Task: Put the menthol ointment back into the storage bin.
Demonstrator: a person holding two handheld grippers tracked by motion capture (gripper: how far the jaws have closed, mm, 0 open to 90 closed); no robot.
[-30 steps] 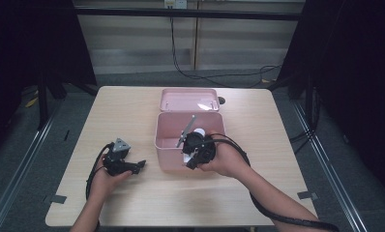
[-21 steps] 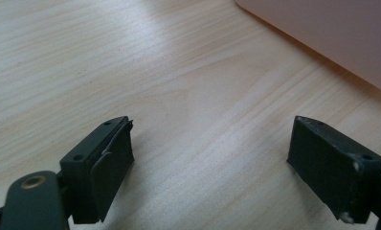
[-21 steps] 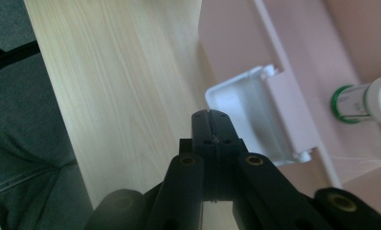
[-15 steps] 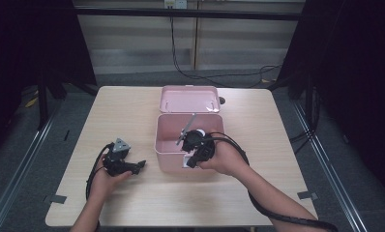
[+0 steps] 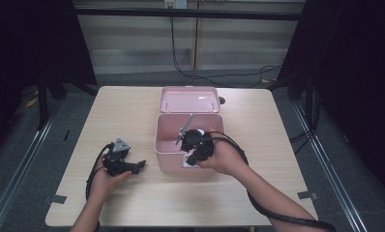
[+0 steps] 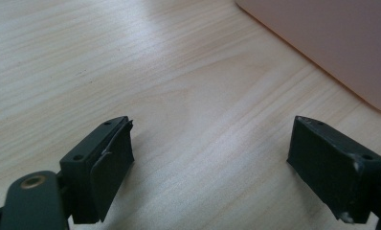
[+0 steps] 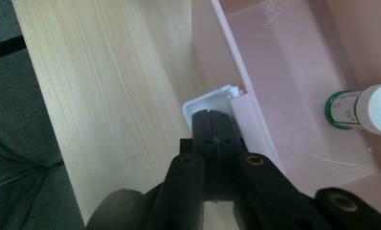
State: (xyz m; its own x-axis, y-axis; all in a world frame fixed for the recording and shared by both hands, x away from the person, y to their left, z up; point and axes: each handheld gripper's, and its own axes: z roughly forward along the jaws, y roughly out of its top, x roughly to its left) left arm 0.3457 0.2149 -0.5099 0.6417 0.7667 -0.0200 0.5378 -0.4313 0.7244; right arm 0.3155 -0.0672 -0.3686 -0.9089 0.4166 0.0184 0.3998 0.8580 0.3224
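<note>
A pink box (image 5: 167, 157) stands open at the table's middle, its lid (image 5: 189, 99) tipped back behind it. My right gripper (image 5: 189, 158) is at the box's front wall and is shut. In the right gripper view its closed tips (image 7: 212, 117) touch the white latch (image 7: 205, 103) on that wall. Inside the box lies a small bottle (image 7: 358, 112) with a white cap and a green-edged label. My left gripper (image 5: 141, 165) rests low over the table left of the box. Its jaws stand wide open (image 6: 212, 158) over bare wood, with the box's corner (image 6: 332, 43) ahead.
A thin grey rod (image 5: 185, 126) leans inside the box. Black cables trail from both grippers, one looping by the left hand (image 5: 91, 169) and one running along the right forearm (image 5: 277, 215). The wooden table (image 5: 123, 111) has dark floor on all sides.
</note>
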